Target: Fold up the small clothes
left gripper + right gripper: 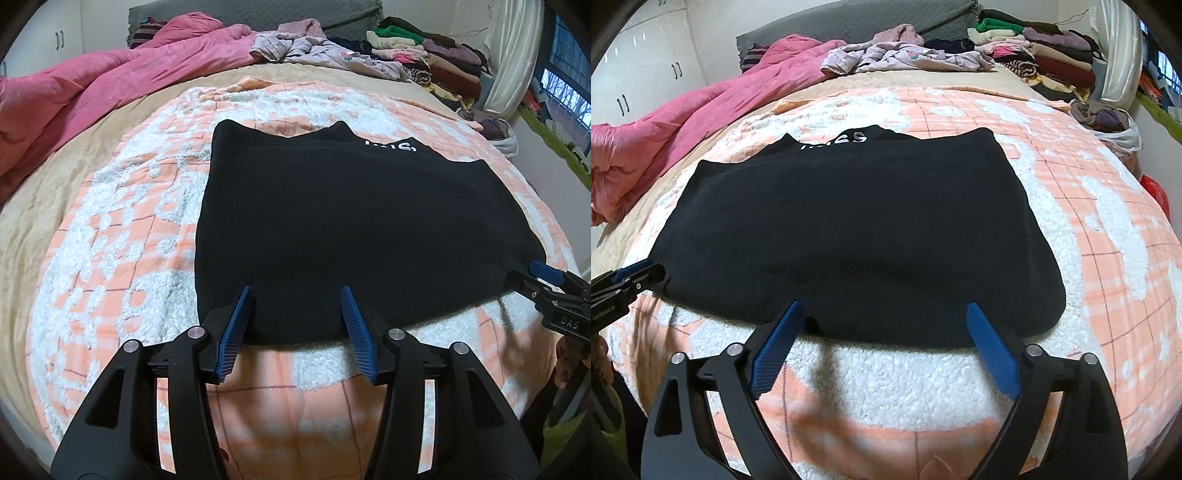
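The left gripper (297,291) sits closest to the lens, its blue-padded fingers (236,325) spread apart and empty, their tips just over the near hem of a black garment (332,229). The right gripper (882,308) stands the same way in its own view: jaws wide apart, gripping nothing, tips at the same near edge and further along it. Each gripper also shows at the margin of the other's view, beside a near corner of the cloth.

The black garment lies flat in the middle of an orange-and-white fleece blanket (122,236) spread over the bed. It looks already folded at least once: an upper layer stops short of the far edge, where white lettering (846,140) peeks out from the layer beneath. A pink quilt (92,85) is bunched to the left, and stacks of folded clothes (436,55) sit at the far right.

The step in hand seems to be the approach for a further fold. The next move likely calls for both grippers to dip, close on the near hem through all layers at matching points, then lift and carry it evenly toward the far edge so the stack does not skew.
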